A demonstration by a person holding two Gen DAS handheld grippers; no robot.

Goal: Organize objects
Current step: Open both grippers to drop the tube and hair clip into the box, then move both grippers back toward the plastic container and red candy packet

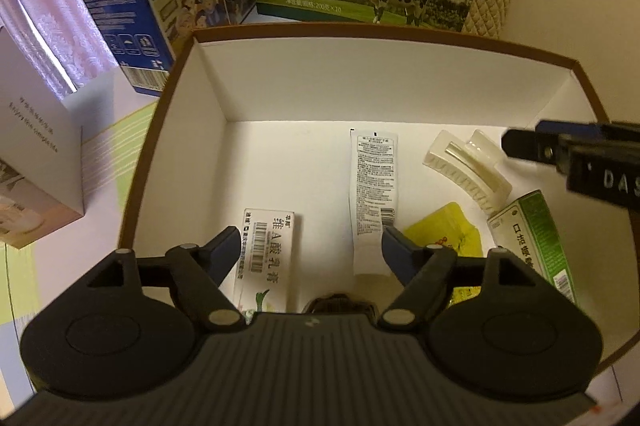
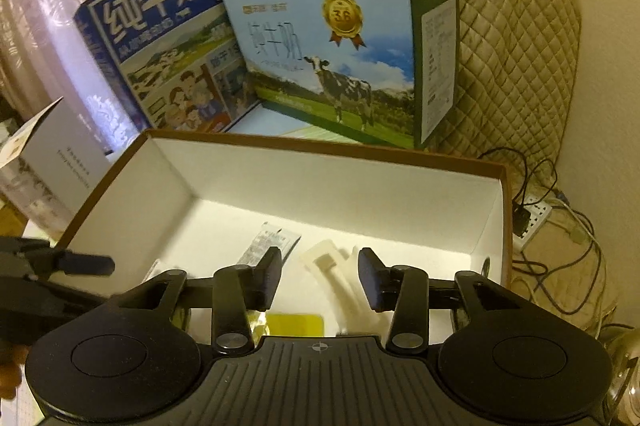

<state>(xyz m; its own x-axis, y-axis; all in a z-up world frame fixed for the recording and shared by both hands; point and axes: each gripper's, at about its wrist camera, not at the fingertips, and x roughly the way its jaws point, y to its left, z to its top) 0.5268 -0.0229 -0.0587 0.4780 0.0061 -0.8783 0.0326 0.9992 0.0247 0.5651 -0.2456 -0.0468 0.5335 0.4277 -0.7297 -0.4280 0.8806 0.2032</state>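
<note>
A shallow cardboard box with a brown rim and white inside (image 1: 380, 93) serves as the landmark, and both tools hang over it. The left gripper (image 1: 310, 246) hovers above the box's near-left part with its blue-tipped fingers spread wide and nothing between them; below it on the box floor lies a small white carton with a barcode and black Chinese print (image 1: 266, 258), and just to that carton's right a white squeeze tube covered in fine print (image 1: 372, 201) lies lengthwise toward the far wall. The right gripper (image 2: 320, 274) reaches in over the box's near-right part, its fingers likewise parted and empty, with a cream-coloured plastic claw hair clip (image 1: 468, 165) on the floor beneath it. Nearer than the clip lie a yellow foil sachet (image 1: 444, 234) and a green-and-white slim carton (image 1: 532, 230), the carton against the right wall. Beyond the box's far wall stand a light-blue milk case showing a cow (image 2: 336, 57) and a dark-blue milk case (image 2: 160, 41); a white printed box (image 1: 36, 161) stands off the left wall.
</note>
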